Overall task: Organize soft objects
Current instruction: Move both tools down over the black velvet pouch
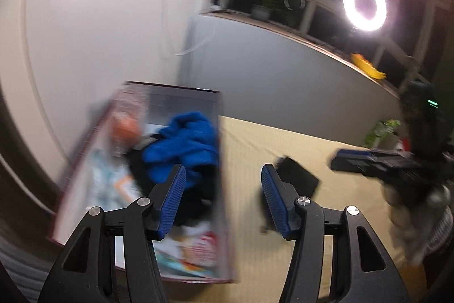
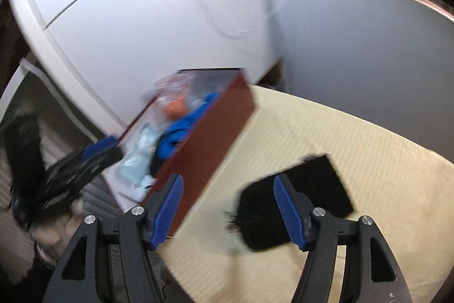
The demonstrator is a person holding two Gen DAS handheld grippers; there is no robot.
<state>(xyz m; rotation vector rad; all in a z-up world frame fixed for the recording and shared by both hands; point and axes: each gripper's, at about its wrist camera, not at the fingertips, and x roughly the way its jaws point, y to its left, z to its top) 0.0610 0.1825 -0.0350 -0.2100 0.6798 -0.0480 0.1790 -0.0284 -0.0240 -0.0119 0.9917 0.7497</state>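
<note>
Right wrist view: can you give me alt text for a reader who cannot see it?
The open, empty right claw hovers over a pale yellow striped surface, with a black cloth lying just beyond its fingertips. To the left stands a red-brown box holding a blue cloth and other blurred soft items; the left claw is at far left.

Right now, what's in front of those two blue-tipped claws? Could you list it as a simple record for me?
surface: pale yellow ribbed cloth
container: reddish-brown box, open at the top, on the cloth's left side
in the box: blue fabric, something black under it, light-coloured packets
outside the box: black soft item lying on the cloth
left gripper: open, holding nothing
right gripper: open, holding nothing, above the black item
sharpness: both views are motion-blurred
</note>
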